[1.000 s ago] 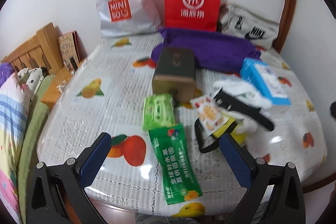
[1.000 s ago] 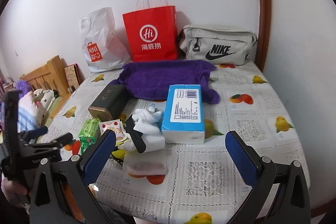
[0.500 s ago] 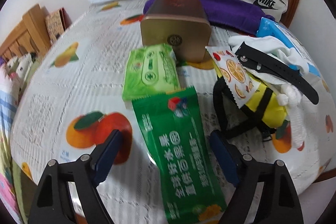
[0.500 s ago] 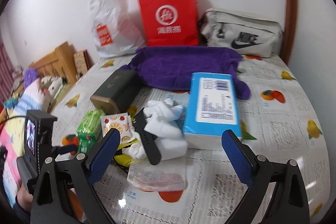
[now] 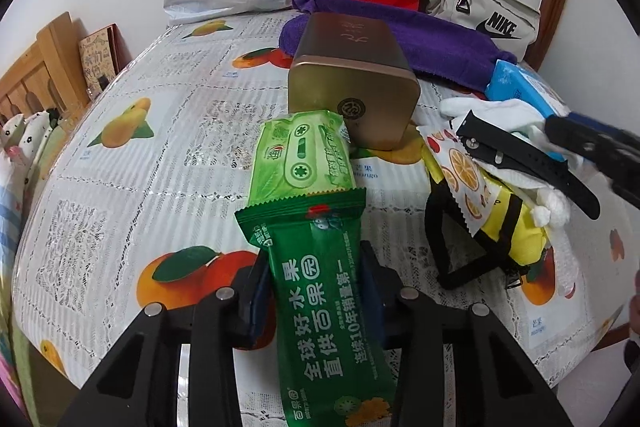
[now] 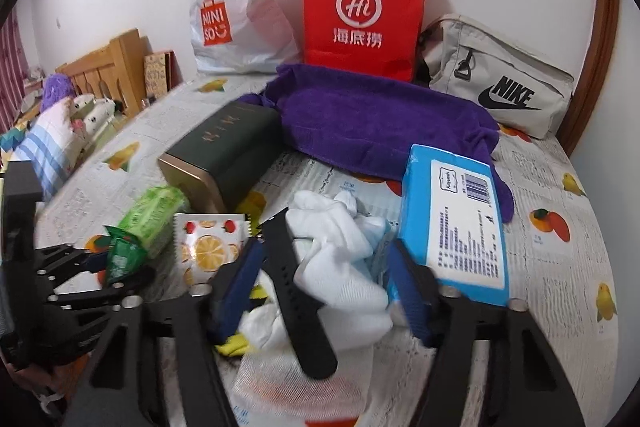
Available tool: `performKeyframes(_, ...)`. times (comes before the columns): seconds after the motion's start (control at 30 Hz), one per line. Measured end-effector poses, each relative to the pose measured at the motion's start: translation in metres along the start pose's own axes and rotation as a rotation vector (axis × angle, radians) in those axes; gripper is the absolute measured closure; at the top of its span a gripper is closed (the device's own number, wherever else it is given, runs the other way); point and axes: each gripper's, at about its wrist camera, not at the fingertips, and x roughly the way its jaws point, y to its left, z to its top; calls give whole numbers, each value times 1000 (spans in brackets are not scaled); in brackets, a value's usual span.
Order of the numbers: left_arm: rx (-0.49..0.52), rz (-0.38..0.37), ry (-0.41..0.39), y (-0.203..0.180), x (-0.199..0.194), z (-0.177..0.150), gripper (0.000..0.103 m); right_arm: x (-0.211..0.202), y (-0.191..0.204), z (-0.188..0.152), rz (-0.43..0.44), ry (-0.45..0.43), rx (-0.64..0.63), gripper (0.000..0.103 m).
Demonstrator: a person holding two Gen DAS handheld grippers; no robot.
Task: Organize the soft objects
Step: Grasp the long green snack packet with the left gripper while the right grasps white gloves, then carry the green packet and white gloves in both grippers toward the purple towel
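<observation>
A long green snack packet (image 5: 320, 291) lies on the fruit-print tablecloth (image 5: 140, 187). My left gripper (image 5: 316, 283) is closing on it and both pads touch its long edges. A white bundle of soft cloth (image 6: 340, 267) with a black watch strap (image 6: 296, 291) across it lies between the jaws of my right gripper (image 6: 324, 279). Those jaws are closing and blurred, and a small gap still shows beside the left pad. A yellow plush (image 5: 508, 227) with black straps lies under the bundle. The left gripper (image 6: 108, 267) also shows at the left of the right wrist view.
A green wipes pack (image 5: 304, 155) and a gold tin (image 5: 356, 83) lie just beyond the snack packet. An orange-print sachet (image 6: 208, 243) and a blue tissue pack (image 6: 460, 219) flank the bundle. A purple towel (image 6: 380, 123), red bag (image 6: 360, 11), white Miniso bag (image 6: 236, 11) and Nike bag (image 6: 500, 87) line the wall.
Both grippers came down and forward onto the table and their jaws narrowed from wide open. The left now straddles the green packet; the right straddles the white bundle.
</observation>
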Motion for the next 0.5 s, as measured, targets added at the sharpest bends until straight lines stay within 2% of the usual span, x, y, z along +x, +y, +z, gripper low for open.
performKeyframes(0.03, 2, -3, -1, 0, 0, 0, 65, 7, 0, 0, 14, 23, 1, 63)
performKeyframes(0.1, -3, -11, -4, 1, 0, 0, 65, 18, -1, -2, 13, 64, -1, 77)
performKeyframes(0.13, -5, -16, -6, 1, 0, 0, 65, 22, -1, -3, 14, 72, -5, 79)
performKeyframes(0.2, -9, -24, -8, 3, 0, 1, 65, 20, -2, -4, 32, 56, -2, 93)
performKeyframes(0.33, -26, -52, -11, 6, -1, 2, 67, 7, -4, 1, 34, 3, -2, 94)
performKeyframes(0.5, -19, -37, -16, 5, -6, 4, 69, -17, -13, 7, 52, -60, 20, 94)
